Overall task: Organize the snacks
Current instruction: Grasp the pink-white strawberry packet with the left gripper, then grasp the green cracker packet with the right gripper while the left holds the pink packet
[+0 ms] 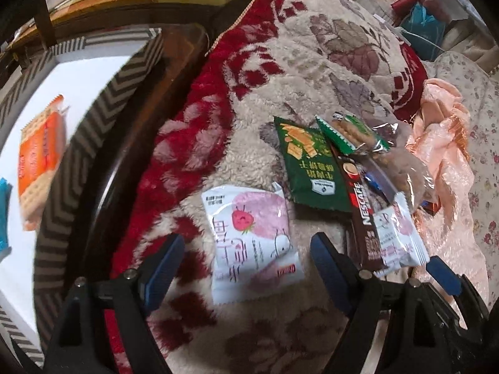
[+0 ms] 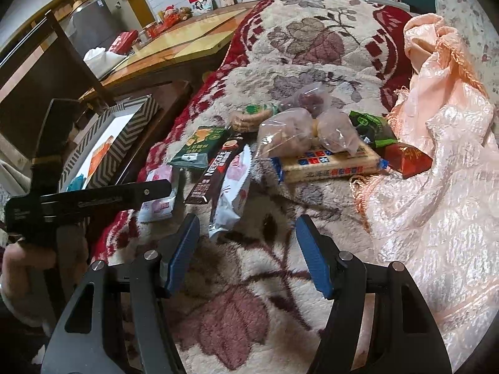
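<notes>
- I'm sorting the snacks off the fleece blanket [image 1: 312, 71] into the chevron box [image 1: 93, 143], which is sitting to my left, just beside the blanket's edge.
- My left tongs [image 1: 246, 261] are pointing steeply down over the strawberry packet [image 1: 252, 243]; that looks like the one I'm picking next.
- Left tongs are standing wide, nothing held. The packet is lying flat btwn the two blue pads (I can't tell if either pad is touching it yet).
- Right tongs [image 2: 246, 255] are sitting about half open, empty, hovering over bare blanket near a second pink-white packet [image 2: 234, 193] and the Nescafe stick [image 2: 218, 171].
- Rest of the pile is lying farther back: green cracker bag [image 1: 312, 168], cookie pack w/ green ends [image 1: 352, 134], clear bags of buns [image 2: 299, 127], a flat biscuit pack [image 2: 330, 162].
- An orange biscuit pack [image 1: 37, 162] is already lying in the box, so I'd say I'm early on.
- Next: lower the left tongs around the packet's edges, close gently (it's a thin crinkly pouch, prob. slippery), lift, and swing left over the box wall.
</notes>
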{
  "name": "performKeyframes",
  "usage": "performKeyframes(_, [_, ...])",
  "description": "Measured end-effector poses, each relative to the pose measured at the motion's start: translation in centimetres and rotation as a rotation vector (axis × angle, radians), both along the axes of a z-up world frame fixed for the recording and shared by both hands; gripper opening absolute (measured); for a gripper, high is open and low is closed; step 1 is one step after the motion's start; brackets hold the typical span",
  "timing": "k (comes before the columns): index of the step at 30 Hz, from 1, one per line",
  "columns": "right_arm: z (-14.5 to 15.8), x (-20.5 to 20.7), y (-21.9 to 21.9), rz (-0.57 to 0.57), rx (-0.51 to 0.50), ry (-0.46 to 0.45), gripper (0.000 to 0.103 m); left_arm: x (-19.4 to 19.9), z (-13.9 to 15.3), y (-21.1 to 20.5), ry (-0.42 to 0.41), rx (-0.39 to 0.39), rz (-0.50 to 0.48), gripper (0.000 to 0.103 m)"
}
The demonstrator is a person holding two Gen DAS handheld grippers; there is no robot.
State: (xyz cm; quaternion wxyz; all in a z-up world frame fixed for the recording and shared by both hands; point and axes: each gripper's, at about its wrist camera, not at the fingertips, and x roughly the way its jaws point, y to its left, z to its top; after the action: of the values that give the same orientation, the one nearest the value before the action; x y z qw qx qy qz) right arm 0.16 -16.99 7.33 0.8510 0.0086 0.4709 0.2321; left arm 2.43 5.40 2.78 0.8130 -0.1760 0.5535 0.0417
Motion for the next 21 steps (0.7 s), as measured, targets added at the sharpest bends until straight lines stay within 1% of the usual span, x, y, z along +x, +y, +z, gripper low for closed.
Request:
performKeyframes(4, [-0.2, 0.5, 0.0, -0.005, 0.003, 0.013, 0.065, 0.5, -0.9, 0.5, 0.010, -0.008, 0.015, 0.084])
performKeyframes(6, [0.0, 0.8, 0.5, 0.006, 0.000, 0.006, 0.065, 0.5, -1.0, 0.6, -0.002, 0.001, 0.007, 0.080])
performKeyframes(7, [0.2, 1.0, 0.8, 0.011, 0.001, 0.001, 0.065, 0.4, -1.1, 0.6, -0.006, 0.013, 0.001, 0.070])
performKeyframes(9, [0.9, 1.7, 1.8, 0.027, 0.008, -0.009, 0.065, 0.3, -1.0, 0.9, -0.010, 0.056, -0.001, 0.056])
performKeyframes(12, [2.0, 2.9, 3.7, 0.050, 0.016, -0.029, 0.065, 0.0, -1.1, 1.7, -0.027, 0.013, -0.007, 0.056])
performKeyframes(13, [2.2, 3.5, 4.7, 0.056, 0.007, -0.024, 0.068, -0.1, -1.0, 1.8, -0.028, 0.011, -0.010, 0.056])
performKeyframes(15, [2.1, 4.8, 6.3, 0.068, -0.007, -0.006, 0.068, -0.5, -0.8, 1.8, -0.033, 0.011, -0.015, 0.056])
performKeyframes(19, [0.8, 7.4, 9.8, 0.108, -0.038, 0.058, 0.068, -1.3, -0.5, 2.0, -0.044, 0.025, -0.021, 0.056])
performKeyframes(21, [-0.5, 8.6, 11.5, 0.122, -0.082, 0.093, 0.068, -1.5, -0.5, 2.2, -0.042, 0.023, -0.025, 0.056])
